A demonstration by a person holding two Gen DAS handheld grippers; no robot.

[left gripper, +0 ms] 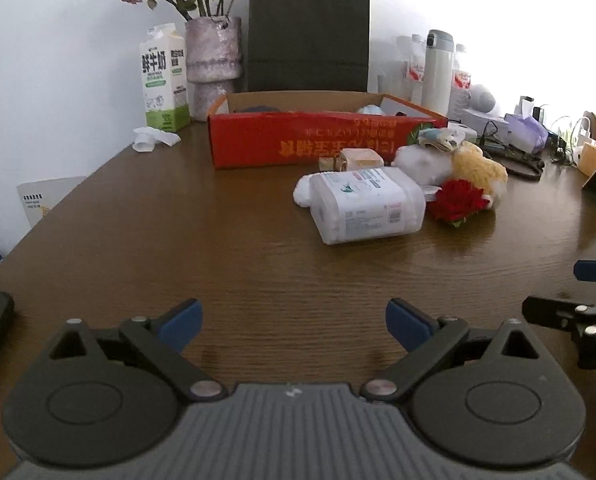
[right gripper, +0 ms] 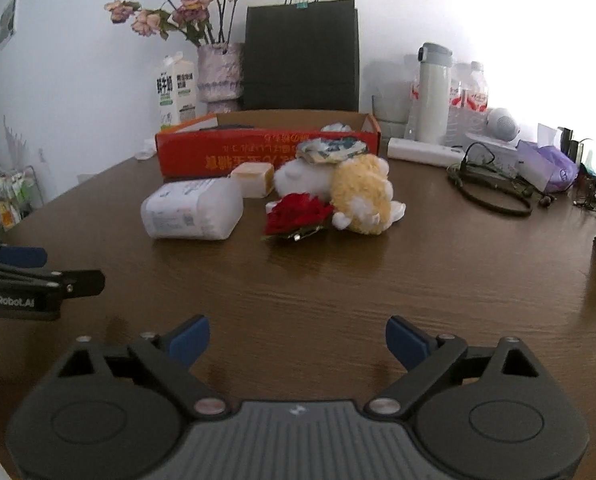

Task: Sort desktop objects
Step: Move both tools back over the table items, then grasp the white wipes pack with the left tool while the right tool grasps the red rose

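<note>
Both claws stand wide apart and hold nothing: left gripper (left gripper: 293, 324) and right gripper (right gripper: 298, 340) hover over bare near wood of the brown wood-grain desk (left gripper: 237, 248), well short of the clutter

We note the loose pile at mid-desk, just in front of the open red cardboard box (left gripper: 322, 142) at the far side

- translucent white plastic tub with printed label (right gripper: 193, 212), on its side at the left of the pile; we judge it light, stiff, smooth and a bit slippery; take it across the narrow flat sides, not the rounded corners
- fuzzy yellow plush toy (right gripper: 362, 196), right of the pile, leaning on a white plush (right gripper: 302, 178); soft, light, forgiving; pinch deep into the body
- red fabric rose (right gripper: 298, 214), near edge of the pile, touching the yellow plush; flimsy, crushable; grip low at the base
- small beige block (right gripper: 253, 178) behind the tub; looks rigid, easy across flat faces

We judge the tub the cleanest first pick, nearest the left claw
</note>
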